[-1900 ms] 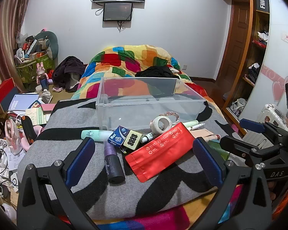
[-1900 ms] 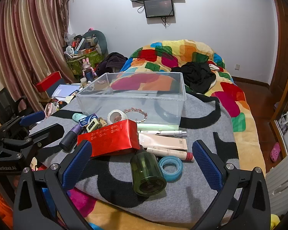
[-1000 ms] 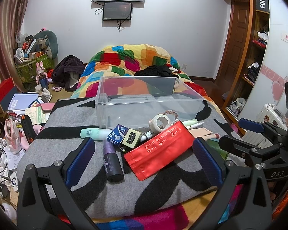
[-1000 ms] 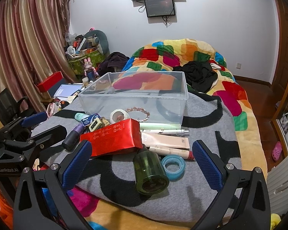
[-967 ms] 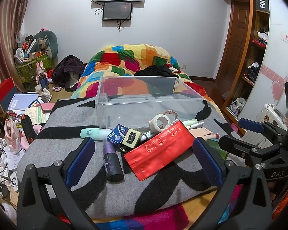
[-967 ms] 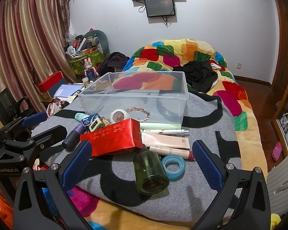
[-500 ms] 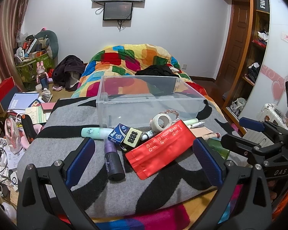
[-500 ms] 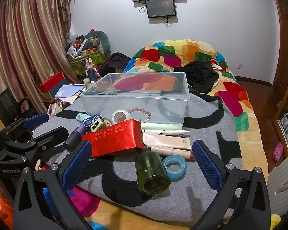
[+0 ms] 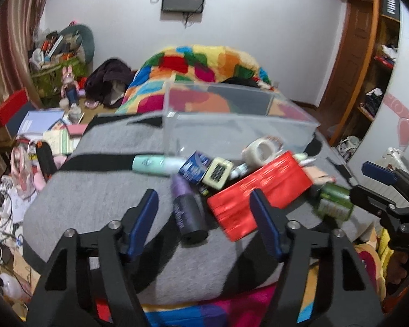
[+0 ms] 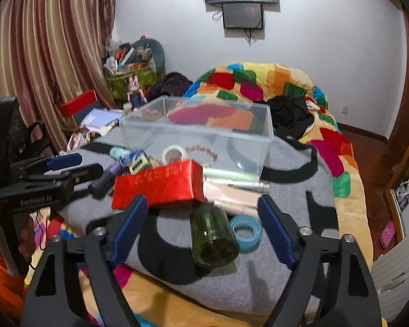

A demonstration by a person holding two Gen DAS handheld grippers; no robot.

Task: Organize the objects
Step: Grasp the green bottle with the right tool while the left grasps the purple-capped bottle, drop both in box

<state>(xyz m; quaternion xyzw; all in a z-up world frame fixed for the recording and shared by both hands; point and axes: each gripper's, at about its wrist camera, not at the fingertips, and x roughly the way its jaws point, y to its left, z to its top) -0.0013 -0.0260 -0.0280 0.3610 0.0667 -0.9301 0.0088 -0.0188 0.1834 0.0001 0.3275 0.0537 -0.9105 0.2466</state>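
A clear plastic bin [image 9: 231, 125] [image 10: 199, 133] stands on a grey blanket [image 9: 95, 196]. In front of it lie a purple-black bottle [image 9: 186, 209], a red pouch [image 9: 259, 188] [image 10: 158, 185], a white tape roll [image 9: 260, 150], a mint tube [image 9: 155, 162], small boxes [image 9: 207, 167], a green jar [image 10: 212, 237] and a blue tape ring [image 10: 245, 231]. My left gripper [image 9: 204, 212] is open, its fingers either side of the purple bottle. My right gripper [image 10: 201, 218] is open around the green jar and the blue ring, near the blanket's front edge.
A colourful quilt [image 10: 272, 81] covers the bed behind the bin, with dark clothes [image 10: 291, 117] on it. Clutter, books and a red box [image 9: 5, 106] lie on the floor at the left. A wooden wardrobe [image 9: 368, 62] stands at the right. Striped curtains [image 10: 46, 43] hang at the left.
Both grippers have moved forward toward the pile. The left one has come up around the purple bottle, the right one around the green jar. Both stay open.
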